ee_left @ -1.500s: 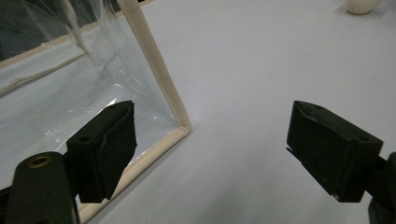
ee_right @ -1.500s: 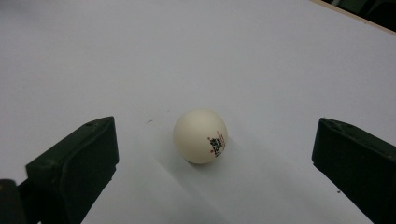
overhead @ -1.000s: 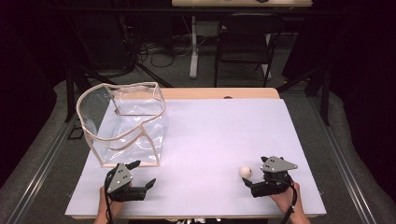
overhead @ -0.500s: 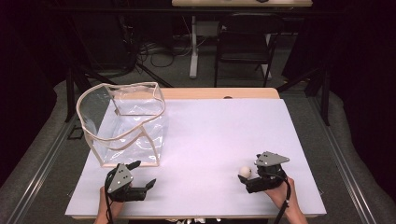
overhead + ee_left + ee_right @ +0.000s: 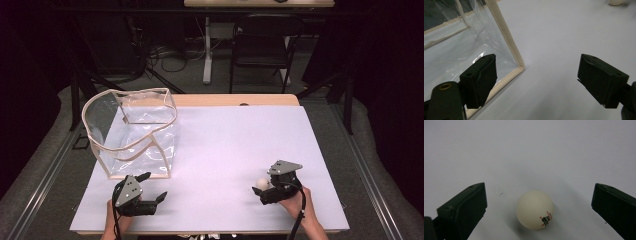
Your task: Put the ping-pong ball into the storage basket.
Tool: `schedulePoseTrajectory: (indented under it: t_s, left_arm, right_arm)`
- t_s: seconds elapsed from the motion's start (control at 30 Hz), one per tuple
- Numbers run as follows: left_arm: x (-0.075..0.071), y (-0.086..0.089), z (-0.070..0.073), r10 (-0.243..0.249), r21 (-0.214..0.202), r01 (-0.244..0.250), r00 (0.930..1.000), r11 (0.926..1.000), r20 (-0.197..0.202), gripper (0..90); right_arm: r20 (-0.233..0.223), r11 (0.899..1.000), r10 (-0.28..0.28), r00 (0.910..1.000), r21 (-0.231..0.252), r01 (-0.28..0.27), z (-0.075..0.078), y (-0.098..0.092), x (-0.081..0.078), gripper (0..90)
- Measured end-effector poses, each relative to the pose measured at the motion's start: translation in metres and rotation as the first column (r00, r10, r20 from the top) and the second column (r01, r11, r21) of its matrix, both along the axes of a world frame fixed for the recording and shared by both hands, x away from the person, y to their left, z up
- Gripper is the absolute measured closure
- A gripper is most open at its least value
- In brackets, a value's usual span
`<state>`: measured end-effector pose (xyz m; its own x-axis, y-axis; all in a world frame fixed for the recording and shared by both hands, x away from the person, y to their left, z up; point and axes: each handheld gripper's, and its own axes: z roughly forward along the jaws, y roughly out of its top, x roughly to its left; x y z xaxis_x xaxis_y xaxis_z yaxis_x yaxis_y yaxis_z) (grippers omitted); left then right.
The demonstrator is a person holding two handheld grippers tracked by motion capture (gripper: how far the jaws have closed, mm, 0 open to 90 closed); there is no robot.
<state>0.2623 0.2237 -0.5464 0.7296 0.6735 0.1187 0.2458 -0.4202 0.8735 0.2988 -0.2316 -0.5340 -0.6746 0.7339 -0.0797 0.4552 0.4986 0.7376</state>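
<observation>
Presently the right gripper (image 5: 537, 207) has its jaws wide apart on either side of the ball (image 5: 535, 209), which rests on the white table (image 5: 235, 140) untouched. The left gripper (image 5: 536, 80), jaws likewise apart, sits just beside the near corner of the clear bag (image 5: 461, 50).

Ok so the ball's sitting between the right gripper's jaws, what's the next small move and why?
Probably close the right gripper on the ball. Its jaws stand wide open on either side of the ball, touching neither side, and the ball rests on the white table roughly centred between them, so a gentle squeeze should catch it.
</observation>
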Motion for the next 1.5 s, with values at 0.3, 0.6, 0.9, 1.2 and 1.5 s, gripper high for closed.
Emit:
schedulePoseTrajectory:
  t_s: [0.3, 0.6, 0.9, 1.2, 1.5]
  left_arm:
    - [0.000, 0.000, 0.000, -0.005, -0.002, 0.005, 1.0000, 1.0000, 0.000, 16.3]
    - [-0.001, 0.000, 0.000, -0.002, -0.003, 0.002, 1.0000, 1.0000, 0.001, 16.3]
    - [-0.001, 0.000, 0.000, -0.002, -0.004, 0.002, 1.0000, 1.0000, 0.000, 16.3]
    - [0.000, 0.000, 0.000, -0.002, -0.004, 0.002, 1.0000, 1.0000, -0.002, 16.3]
    - [0.000, 0.000, 0.000, -0.004, 0.003, 0.004, 1.0000, 1.0000, -0.001, 16.3]
  right_arm:
    - [-0.031, 1.000, -0.004, 0.9995, -0.006, 0.004, -0.009, 0.002, 0.002, 0.0]
    - [-0.046, 1.000, -0.010, 0.9989, -0.005, 0.010, -0.014, 0.002, 0.001, 0.0]
    - [-0.060, 1.000, -0.017, 0.9980, 0.010, 0.018, -0.015, -0.002, -0.001, 13.9]
    - [-0.056, 1.000, -0.019, 0.9982, -0.024, 0.018, -0.017, 0.000, -0.004, 33.2]
    - [-0.047, 0.998, -0.018, 0.9987, -0.053, 0.016, -0.017, 0.001, -0.006, 42.4]
